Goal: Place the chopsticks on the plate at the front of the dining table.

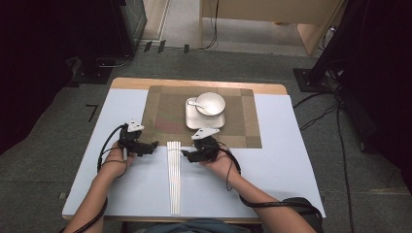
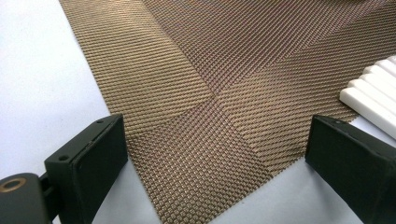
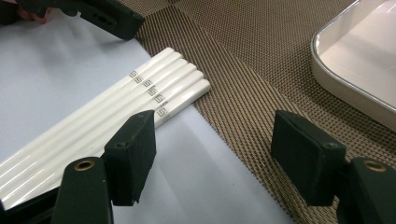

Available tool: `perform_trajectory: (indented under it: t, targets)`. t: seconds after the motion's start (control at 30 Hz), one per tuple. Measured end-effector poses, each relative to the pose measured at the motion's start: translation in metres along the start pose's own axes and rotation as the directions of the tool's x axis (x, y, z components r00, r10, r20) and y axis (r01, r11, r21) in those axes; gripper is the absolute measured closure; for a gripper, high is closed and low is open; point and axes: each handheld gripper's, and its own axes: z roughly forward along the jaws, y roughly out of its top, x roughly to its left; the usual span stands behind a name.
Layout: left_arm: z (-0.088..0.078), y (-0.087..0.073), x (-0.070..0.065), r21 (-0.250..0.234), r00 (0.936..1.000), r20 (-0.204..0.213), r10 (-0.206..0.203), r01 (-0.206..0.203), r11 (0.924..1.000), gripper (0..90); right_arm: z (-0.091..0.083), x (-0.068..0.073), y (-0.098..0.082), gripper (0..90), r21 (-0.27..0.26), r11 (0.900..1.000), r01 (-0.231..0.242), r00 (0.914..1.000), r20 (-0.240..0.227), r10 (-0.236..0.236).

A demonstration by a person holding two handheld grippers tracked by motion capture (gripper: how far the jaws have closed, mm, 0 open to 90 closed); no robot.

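White chopsticks (image 1: 173,177), smooth and slim, lay side by side on the pale bench (image 1: 272,165), their long axis running away from the person, tips touching the woven brown placemat (image 1: 243,126). Both claws rested low with jaws spread and empty: the left claw (image 1: 151,146) just left of the tips, the right claw (image 1: 187,153) just right and seemingly nearer. Beyond, a glossy bowl (image 1: 211,103) with a spoon (image 1: 195,103) sat on a rounded tray (image 1: 194,121).

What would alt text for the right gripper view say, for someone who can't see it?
Two open black jaws frame a row of white chopsticks lying side by side on a pale table, their tips reaching the edge of a brown woven placemat. A white rounded tray sits on the mat at right; the other gripper's black jaw shows top left.
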Motion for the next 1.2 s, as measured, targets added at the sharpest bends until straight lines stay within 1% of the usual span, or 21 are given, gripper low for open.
perform_trajectory:
  t: [0.1, 0.27, 0.43, 0.67, 0.8, 0.87, 1.2]
  targets:
    - [0.000, 0.000, 0.000, 0.000, 1.0000, 0.000, 0.000, 0.000, 1.0000, 5.1, 0.001, 0.001, 0.000, 31.4, 0.003, 1.000, 0.006, 1.0000, 0.001, -0.006]
    - [0.000, 0.000, 0.000, 0.000, 1.0000, 0.000, 0.000, 0.000, 1.0000, 5.1, 0.002, 0.004, 0.002, 31.5, -0.004, 1.000, -0.009, 0.9999, -0.009, 0.009]
    - [0.000, 0.000, 0.000, 0.000, 1.0000, 0.000, 0.000, 0.000, 1.0000, 5.1, 0.002, 0.009, 0.005, 32.0, 0.008, 1.000, -0.004, 1.0000, -0.004, 0.004]
    - [0.000, 0.000, 0.000, 0.000, 1.0000, 0.000, 0.001, -0.001, 1.0000, 5.1, 0.004, 0.013, 0.005, 32.5, 0.009, 1.000, 0.001, 0.9999, -0.011, 0.000]
    - [0.000, 0.000, 0.000, 0.000, 1.0000, 0.000, 0.000, 0.000, 1.0000, 5.1, 0.004, 0.014, 0.007, 33.1, 0.011, 1.000, -0.013, 0.9998, -0.016, 0.013]
    - [0.000, 0.000, 0.000, 0.000, 1.0000, 0.000, 0.000, 0.000, 1.0000, 5.1, 0.004, 0.014, 0.007, 33.2, 0.008, 1.000, -0.006, 0.9998, -0.017, 0.006]
    - [0.000, 0.000, 0.000, 0.000, 1.0000, 0.000, 0.000, 0.000, 1.0000, 5.1, 0.007, 0.018, 0.006, 33.2, 0.019, 1.000, -0.002, 0.9997, -0.022, 0.002]
